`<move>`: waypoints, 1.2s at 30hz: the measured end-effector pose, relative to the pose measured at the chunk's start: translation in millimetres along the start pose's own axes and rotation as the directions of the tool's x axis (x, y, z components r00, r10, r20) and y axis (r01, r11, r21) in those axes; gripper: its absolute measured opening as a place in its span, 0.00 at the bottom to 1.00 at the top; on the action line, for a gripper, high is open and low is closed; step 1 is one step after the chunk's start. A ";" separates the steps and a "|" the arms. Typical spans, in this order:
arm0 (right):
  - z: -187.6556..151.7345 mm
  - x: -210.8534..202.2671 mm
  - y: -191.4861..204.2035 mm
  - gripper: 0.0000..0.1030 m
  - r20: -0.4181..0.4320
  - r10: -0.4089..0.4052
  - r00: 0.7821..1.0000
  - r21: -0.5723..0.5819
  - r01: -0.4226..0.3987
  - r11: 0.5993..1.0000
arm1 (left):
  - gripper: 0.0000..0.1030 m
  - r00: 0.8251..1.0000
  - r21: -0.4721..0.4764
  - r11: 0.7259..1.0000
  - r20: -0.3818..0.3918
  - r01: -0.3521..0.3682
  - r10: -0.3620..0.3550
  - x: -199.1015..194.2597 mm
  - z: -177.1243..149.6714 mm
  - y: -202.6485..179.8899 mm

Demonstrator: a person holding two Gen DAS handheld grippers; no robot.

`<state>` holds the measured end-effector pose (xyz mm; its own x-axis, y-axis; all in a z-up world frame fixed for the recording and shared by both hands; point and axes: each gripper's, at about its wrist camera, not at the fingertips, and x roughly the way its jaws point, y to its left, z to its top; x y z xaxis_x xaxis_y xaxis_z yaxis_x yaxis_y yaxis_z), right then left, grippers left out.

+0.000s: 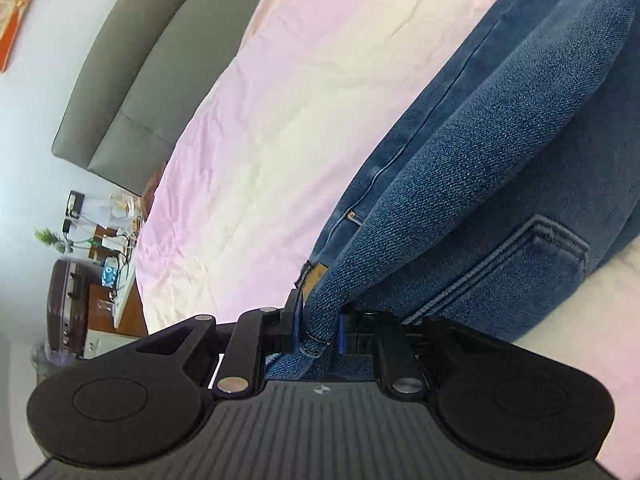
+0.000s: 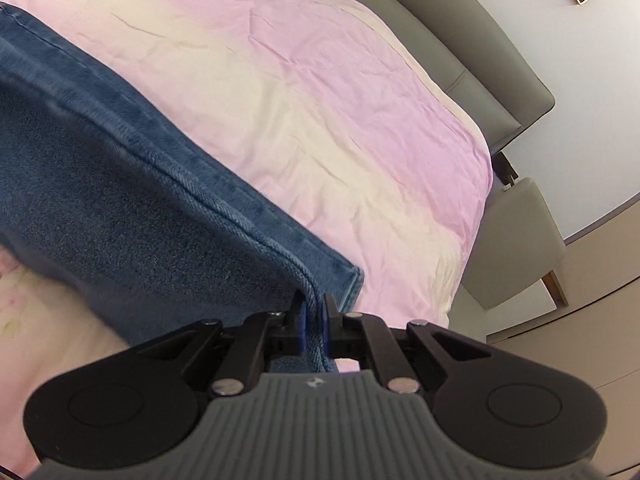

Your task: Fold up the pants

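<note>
1. Left gripper (image 1: 319, 326) is clamped tight on the jeans (image 1: 500, 168), pinching a bunched fold at the waistband end, back pocket just beside it.
2. Right gripper (image 2: 313, 322) is closed on a stitched hem at the leg end of the jeans (image 2: 120, 200).
3. Denim hangs lifted between both tools, stretched above the pink and cream bedsheet (image 2: 320, 100).
4. Grey headboard (image 1: 132, 80) sits behind the bed.
</note>
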<state>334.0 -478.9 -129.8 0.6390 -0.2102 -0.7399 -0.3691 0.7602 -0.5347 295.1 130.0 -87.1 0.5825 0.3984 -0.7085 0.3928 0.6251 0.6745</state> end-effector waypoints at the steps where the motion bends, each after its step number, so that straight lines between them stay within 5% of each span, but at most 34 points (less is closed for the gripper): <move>1: 5.8 9.8 0.9 0.00 -0.006 0.001 1.000 -0.005 -0.001 1.000 | 0.18 1.000 0.008 1.000 -0.008 -0.002 0.002 6.7 4.2 -1.3; 17: 30.6 167.0 39.6 0.00 -0.176 0.070 0.982 -0.096 -0.088 0.991 | 0.18 0.992 -0.073 0.997 -0.121 0.036 -0.044 119.3 39.7 -33.2; 28: 40.3 147.6 3.3 0.00 -0.146 0.131 0.981 -0.078 -0.143 0.987 | 0.18 0.997 -0.224 0.974 -0.055 0.038 -0.052 54.1 34.6 14.5; 36: 66.5 195.4 9.5 0.02 -0.183 0.125 0.975 0.031 -0.121 0.992 | 0.20 0.979 -0.287 0.957 -0.186 0.033 -0.090 114.8 59.5 -5.4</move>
<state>500.3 -471.8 -252.3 0.4534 -0.2230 -0.8630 -0.4224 0.7988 -0.4284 402.2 132.5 -159.7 0.4027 0.4583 -0.7923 0.1909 0.8046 0.5624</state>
